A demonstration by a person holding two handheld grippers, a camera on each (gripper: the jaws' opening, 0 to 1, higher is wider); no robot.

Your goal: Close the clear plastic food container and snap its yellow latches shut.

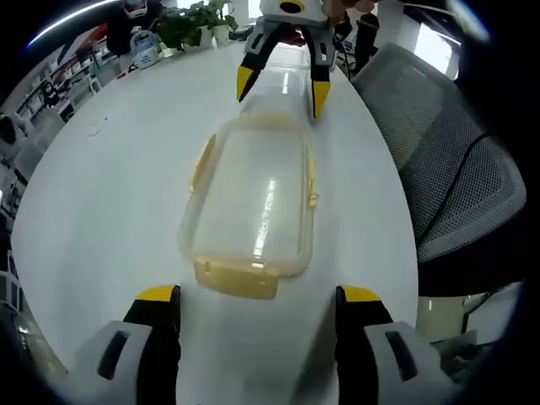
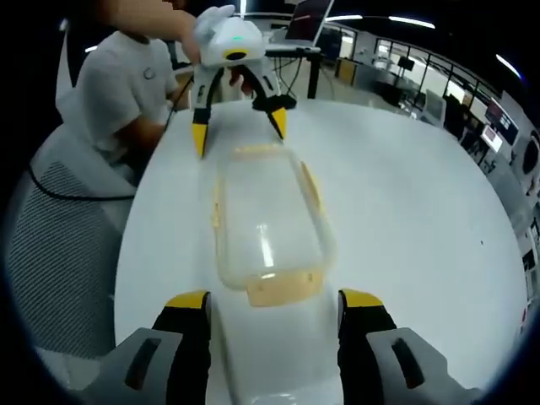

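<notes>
A clear plastic container piece with a yellow rim (image 1: 253, 198) (image 2: 266, 215) lies flat on the white table (image 1: 110, 194) between the two grippers. Yellow latches stick out from it: an end latch (image 1: 238, 278) near my left gripper, another end latch (image 2: 283, 288) near my right gripper, and side latches (image 1: 202, 160). A second clear tub-like part (image 1: 287, 78) (image 2: 272, 363) sits between the jaws of my right gripper (image 2: 274, 299) (image 1: 280, 83), which is open. My left gripper (image 1: 257, 295) (image 2: 238, 128) is open at the opposite end, holding nothing.
A grey mesh chair (image 1: 456, 169) (image 2: 59, 228) stands against the table edge. A person in a white shirt (image 2: 126, 84) is behind the left gripper. Potted plants (image 1: 194, 24) and a bottle (image 1: 145, 46) stand at the table's far end.
</notes>
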